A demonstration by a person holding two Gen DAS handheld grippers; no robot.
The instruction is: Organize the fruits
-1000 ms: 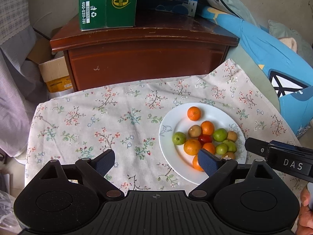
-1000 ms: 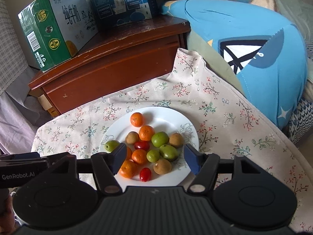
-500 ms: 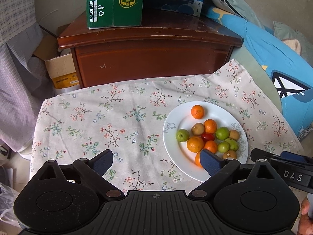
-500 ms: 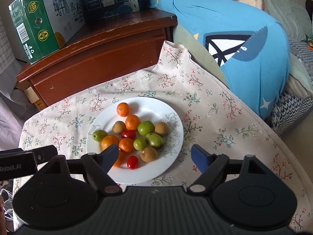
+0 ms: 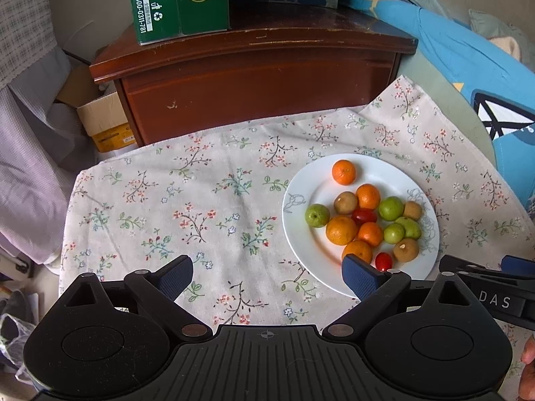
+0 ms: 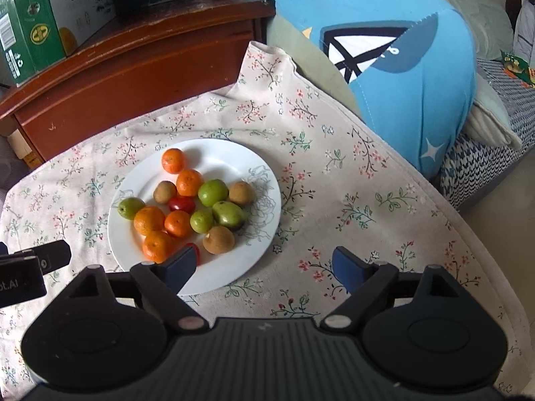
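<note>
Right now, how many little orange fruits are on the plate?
5, all on the white plate: one alone at the far edge, one just nearer, and three clustered nearer us. None seems hidden.

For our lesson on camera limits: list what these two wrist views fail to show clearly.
- Right wrist view: one cherry tomato is half hidden behind the right gripper finger.
- Left wrist view: an orange is partly covered by the left gripper finger.
- Both views: green box cut off by the top edge.
</note>
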